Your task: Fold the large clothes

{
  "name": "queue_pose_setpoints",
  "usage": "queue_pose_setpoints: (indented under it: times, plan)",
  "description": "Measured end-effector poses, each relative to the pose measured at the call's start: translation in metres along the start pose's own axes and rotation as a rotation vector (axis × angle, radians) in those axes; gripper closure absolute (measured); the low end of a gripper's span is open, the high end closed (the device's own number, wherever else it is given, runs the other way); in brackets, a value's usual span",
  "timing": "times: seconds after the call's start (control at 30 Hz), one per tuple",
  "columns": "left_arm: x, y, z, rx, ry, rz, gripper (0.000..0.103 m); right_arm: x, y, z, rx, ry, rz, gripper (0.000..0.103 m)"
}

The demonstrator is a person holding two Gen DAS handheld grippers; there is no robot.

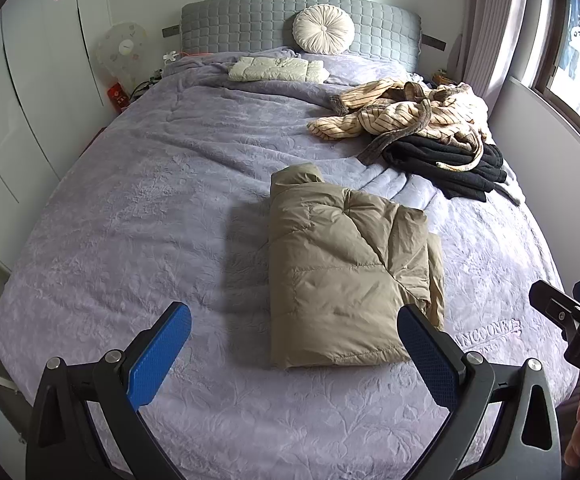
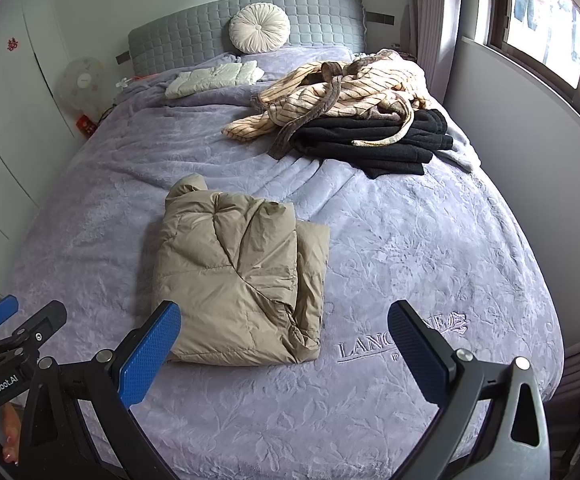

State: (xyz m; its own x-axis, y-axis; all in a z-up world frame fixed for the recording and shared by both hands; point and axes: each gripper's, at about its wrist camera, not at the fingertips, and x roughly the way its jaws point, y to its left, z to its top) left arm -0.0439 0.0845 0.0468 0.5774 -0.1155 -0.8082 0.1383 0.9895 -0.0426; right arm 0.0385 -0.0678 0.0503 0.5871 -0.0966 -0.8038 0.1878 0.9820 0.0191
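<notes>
Tan puffer jacket (image 1: 346,272) sits folded into a compact rectangle mid-bed on the lilac bedspread (image 1: 138,208), hood or collar end pointing toward the headboard (image 1: 250,20). Nothing touching it. Looks like this garment's fold is finished.

Left gripper (image 1: 294,352) hangs above the near edge of the bed, jaws spread wide, nothing between the blue pads. Right gripper (image 2: 284,350) same: jaws wide apart, empty, just beside the left one. Both are back from the jacket, not in contact with it.

Further out, toward the window side: striped beige robe (image 2: 338,92) lies crumpled, its belt trailing, draped partly over a black garment (image 2: 378,144). The black one looks roughly folded or stacked, can't tell for sure. Cream folded item (image 1: 278,69) lies near the headboard, round cushion (image 1: 323,29) leans against it.

My read: between garments. Next up is probably the robe, since it's the obviously unfolded piece. That calls for a reach well across the bed, pinching it at shoulders or collar with both claws, lifting it clear of the black pile without dragging that along, and spreading it flat on the bare stretch of bedspread. Loose belt is a snag risk.
</notes>
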Motion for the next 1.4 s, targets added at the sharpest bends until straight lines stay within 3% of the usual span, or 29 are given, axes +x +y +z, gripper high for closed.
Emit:
queue_pose_setpoints:
  times: [1.4]
  plan:
    - [-0.0012, 0.0027, 0.0006, 0.003, -0.005, 0.002, 0.0, -0.0021, 0.0017, -0.0024, -0.004, 0.0, 0.001, 0.0]
